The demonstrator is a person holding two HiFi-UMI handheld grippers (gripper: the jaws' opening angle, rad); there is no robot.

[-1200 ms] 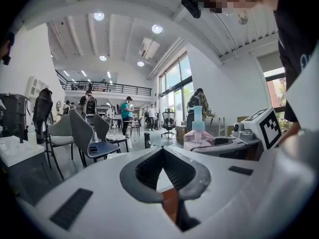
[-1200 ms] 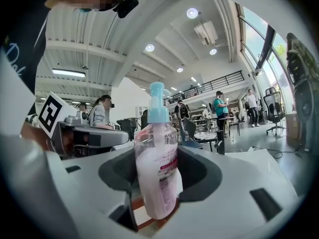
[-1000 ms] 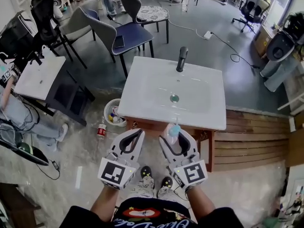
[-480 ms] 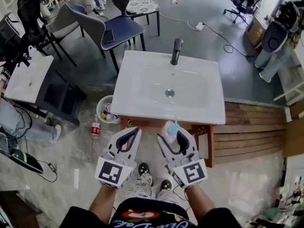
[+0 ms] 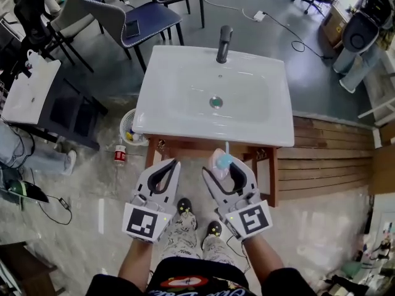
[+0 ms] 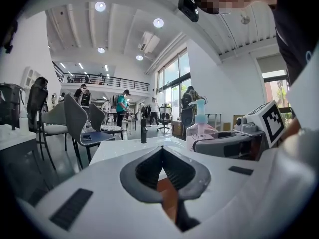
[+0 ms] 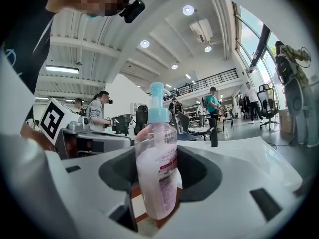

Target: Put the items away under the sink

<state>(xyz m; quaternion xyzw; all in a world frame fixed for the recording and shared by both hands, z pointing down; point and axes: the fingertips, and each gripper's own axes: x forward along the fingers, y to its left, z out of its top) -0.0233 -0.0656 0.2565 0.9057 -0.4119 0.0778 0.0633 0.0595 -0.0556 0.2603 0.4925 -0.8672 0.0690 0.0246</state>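
A pink pump bottle [image 5: 221, 161] with a pale blue pump stands upright between the jaws of my right gripper [image 5: 227, 170], which is shut on its body. The right gripper view shows the same bottle [image 7: 157, 173] filling the middle of the gripper [image 7: 158, 156]. My left gripper [image 5: 170, 163] hangs beside it with its fingertips together and nothing in them; in its own view the gripper [image 6: 163, 151] is shut and the bottle [image 6: 201, 131] shows off to the right. Both are held just before the front edge of the white sink [image 5: 185, 122], above its wooden cabinet [image 5: 185, 148].
A black faucet [image 5: 223, 44] stands at the sink's far edge. To the left on the floor are a white bin [image 5: 128, 128] with rubbish and a small red-labelled bottle [image 5: 119, 155]. Chairs [image 5: 139, 23] stand behind the sink. Wooden boards [image 5: 327, 159] run along the right.
Both grippers have sunk a little in front of the sink, the right one still holding the bottle. The head view has drawn nearer to the sink.
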